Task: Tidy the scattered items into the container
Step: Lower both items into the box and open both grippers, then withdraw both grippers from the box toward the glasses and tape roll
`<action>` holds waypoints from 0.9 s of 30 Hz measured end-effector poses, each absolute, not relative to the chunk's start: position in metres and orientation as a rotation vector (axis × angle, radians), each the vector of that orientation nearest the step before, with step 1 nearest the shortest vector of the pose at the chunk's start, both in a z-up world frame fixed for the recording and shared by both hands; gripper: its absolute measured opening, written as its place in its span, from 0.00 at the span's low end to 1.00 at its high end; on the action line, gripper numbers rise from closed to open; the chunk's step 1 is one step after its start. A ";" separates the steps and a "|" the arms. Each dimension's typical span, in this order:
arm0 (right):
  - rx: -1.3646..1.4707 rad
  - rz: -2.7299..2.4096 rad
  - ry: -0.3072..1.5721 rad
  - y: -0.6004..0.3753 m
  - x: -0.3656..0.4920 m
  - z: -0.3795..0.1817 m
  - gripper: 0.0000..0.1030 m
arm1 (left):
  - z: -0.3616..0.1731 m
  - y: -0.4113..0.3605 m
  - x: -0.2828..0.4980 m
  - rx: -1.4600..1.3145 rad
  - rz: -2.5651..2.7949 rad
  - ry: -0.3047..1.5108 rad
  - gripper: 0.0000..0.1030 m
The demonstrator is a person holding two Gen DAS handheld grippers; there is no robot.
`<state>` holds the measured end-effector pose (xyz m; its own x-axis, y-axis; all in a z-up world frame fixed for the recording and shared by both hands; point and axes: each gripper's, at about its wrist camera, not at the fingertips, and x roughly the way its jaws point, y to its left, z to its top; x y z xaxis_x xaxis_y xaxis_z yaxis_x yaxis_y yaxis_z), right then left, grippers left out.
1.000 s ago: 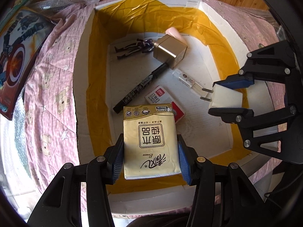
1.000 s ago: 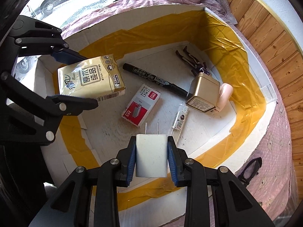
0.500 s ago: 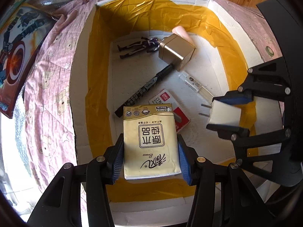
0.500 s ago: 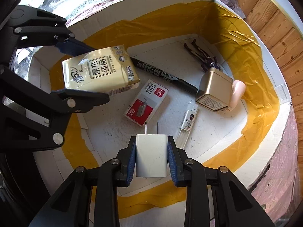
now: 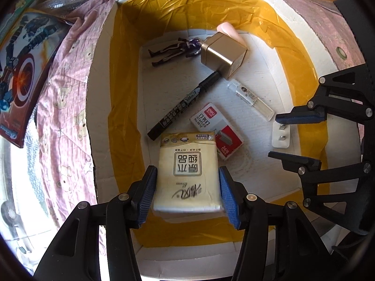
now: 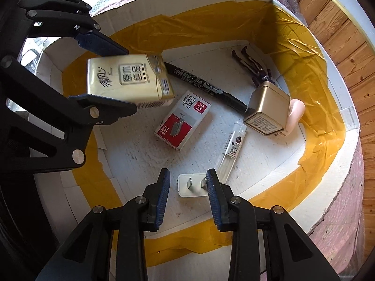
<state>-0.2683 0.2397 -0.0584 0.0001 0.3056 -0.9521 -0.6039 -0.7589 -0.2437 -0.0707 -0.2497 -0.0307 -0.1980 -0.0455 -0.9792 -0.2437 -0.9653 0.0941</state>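
My left gripper (image 5: 186, 178) is open over the white box with yellow tape (image 5: 121, 75). The yellow tissue pack (image 5: 188, 171) is between its jaws, blurred, with gaps on both sides; it also shows in the right wrist view (image 6: 127, 82). My right gripper (image 6: 187, 175) is open, and the white charger plug (image 6: 191, 185) lies on the box floor just below it, prongs up. The plug also shows in the left wrist view (image 5: 281, 135), between the right gripper's fingers (image 5: 302, 117).
In the box lie a black marker (image 6: 206, 89), a red and white staples box (image 6: 184, 124), a clear tube (image 6: 232, 149), a gold cube (image 6: 267, 110), a pink item (image 6: 296, 114) and a dark figurine (image 6: 253, 68). A pink quilt (image 5: 63, 107) and a toy box (image 5: 21, 70) lie outside.
Both grippers opened over the box. The plug dropped out of the right gripper onto the box floor. The tissue pack came loose between the left jaws.
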 end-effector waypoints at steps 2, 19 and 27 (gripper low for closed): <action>-1.633 1.833 0.306 0.236 -0.266 -0.055 0.41 | -0.028 -0.251 -0.070 -1.905 2.316 0.344 0.55; -1.551 1.867 0.279 0.223 -0.259 -0.036 0.47 | 0.001 -0.253 -0.057 -1.871 2.373 0.330 0.55; -1.528 1.888 0.247 0.207 -0.253 -0.027 0.47 | 0.026 -0.244 -0.048 -1.788 2.457 0.377 0.55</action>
<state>-0.2527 0.2071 -0.0269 -0.0738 0.3865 -0.9193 -0.6100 -0.7468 -0.2650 -0.0484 -0.2435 0.0258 -0.3156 -0.0797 -0.9455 -0.2075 -0.9666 0.1507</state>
